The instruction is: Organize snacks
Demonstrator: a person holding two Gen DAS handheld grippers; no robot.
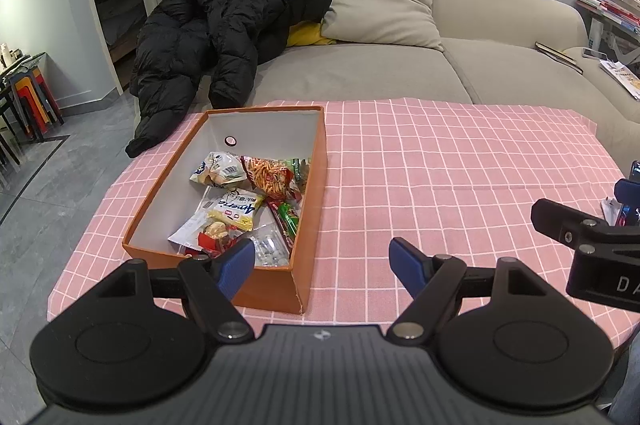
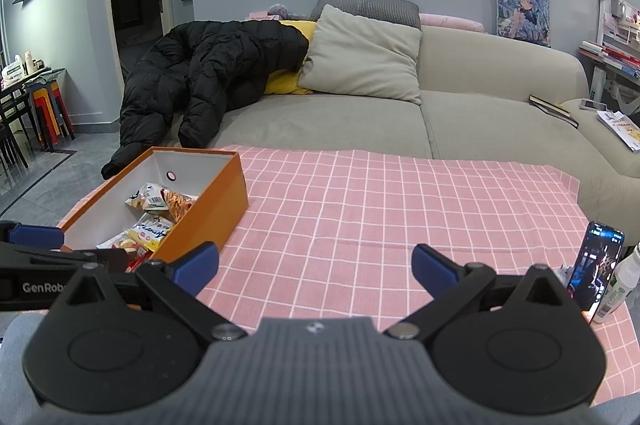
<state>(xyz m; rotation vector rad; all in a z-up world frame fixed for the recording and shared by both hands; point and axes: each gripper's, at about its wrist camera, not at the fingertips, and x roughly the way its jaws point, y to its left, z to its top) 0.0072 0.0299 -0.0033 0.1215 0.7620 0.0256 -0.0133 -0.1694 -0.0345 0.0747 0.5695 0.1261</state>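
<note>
You are looking at few readable words. A yellow snack packet (image 1: 236,211) in the orange box (image 1: 310,185) is showing "Americ" in blue script. The right gripper's body (image 1: 604,269) is showing the letters "DA", cut off at the frame edge. The left gripper's body (image 2: 40,285) is displaying "GenRob", partly hidden.

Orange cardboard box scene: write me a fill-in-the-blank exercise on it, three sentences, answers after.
1. The snack packets all lie inside the ____ cardboard box.
2. The box stands on a ____ checked tablecloth.
3. The left gripper and the right gripper are both ____, holding nothing.

Missing words: orange; pink; open
</note>
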